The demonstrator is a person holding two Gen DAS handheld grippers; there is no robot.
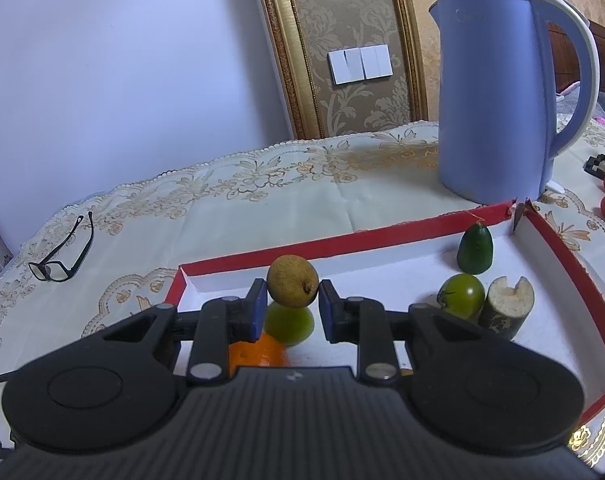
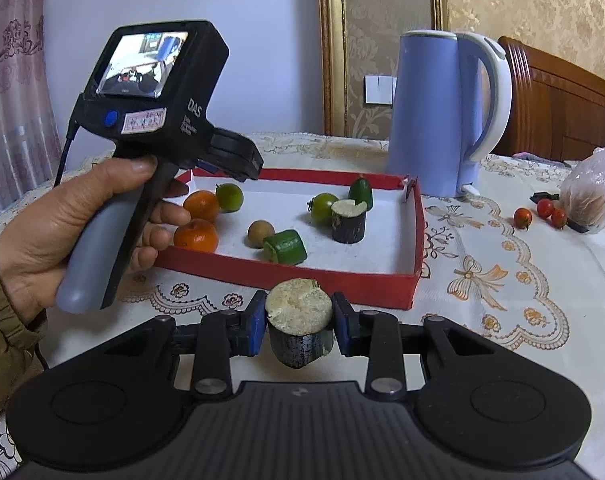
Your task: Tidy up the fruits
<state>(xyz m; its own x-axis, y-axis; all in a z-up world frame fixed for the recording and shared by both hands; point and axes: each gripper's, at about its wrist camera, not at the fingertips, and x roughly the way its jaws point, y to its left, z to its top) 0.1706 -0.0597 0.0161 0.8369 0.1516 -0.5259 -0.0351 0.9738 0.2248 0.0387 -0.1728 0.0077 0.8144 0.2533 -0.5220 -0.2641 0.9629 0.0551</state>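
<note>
Two grips we see: our left gripper (image 1: pixel 291 307) has its jaws clamped on a brown longan (image 1: pixel 292 286) over the red tray (image 1: pixel 342 240); our right gripper (image 2: pixel 298 316) pinches a sugarcane stub (image 2: pixel 300 322) before the tray's near edge.

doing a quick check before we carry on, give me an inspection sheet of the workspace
surface: table under a floral tablecloth.
job's things: red box holding two oranges, green fruits and a cut cane piece; three cherry tomatoes outside it.
clutter: blue kettle, glasses, plastic bag.
grippers: left hand-held gripper shut on a brown fruit over the box; right hand-held gripper shut on a second cane piece, short of the box.
cables: black lead on the left device.
surroundings: wall switches, gold frame, wooden headboard.
</note>
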